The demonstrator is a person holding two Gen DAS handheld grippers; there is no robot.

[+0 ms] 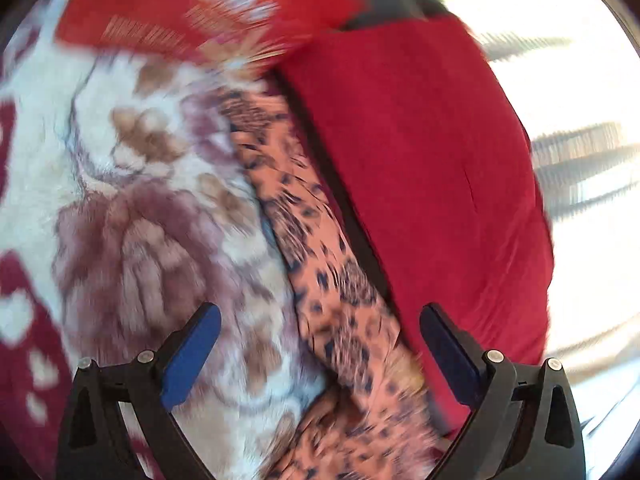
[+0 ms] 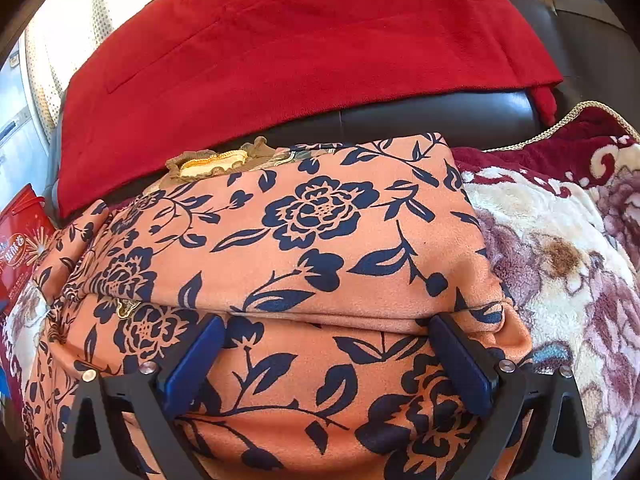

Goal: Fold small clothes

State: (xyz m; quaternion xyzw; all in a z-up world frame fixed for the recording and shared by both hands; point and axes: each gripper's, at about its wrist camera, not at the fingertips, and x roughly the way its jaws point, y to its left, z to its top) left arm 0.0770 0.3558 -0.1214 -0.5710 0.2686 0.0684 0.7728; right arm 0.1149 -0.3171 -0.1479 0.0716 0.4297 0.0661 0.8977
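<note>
Through the left wrist view, badly smeared, we see our left tool (image 1: 320, 354) with fingers spread apart and nothing between them, above the floral plush blanket (image 1: 132, 216). The orange floral garment (image 1: 340, 292) shows only as a narrow strip right of that blanket, with the red cloth (image 1: 420, 168) beyond. The right wrist view alone shows the garment (image 2: 320, 240) folded, and our right tool (image 2: 326, 362) spread wide over its fold.
</note>
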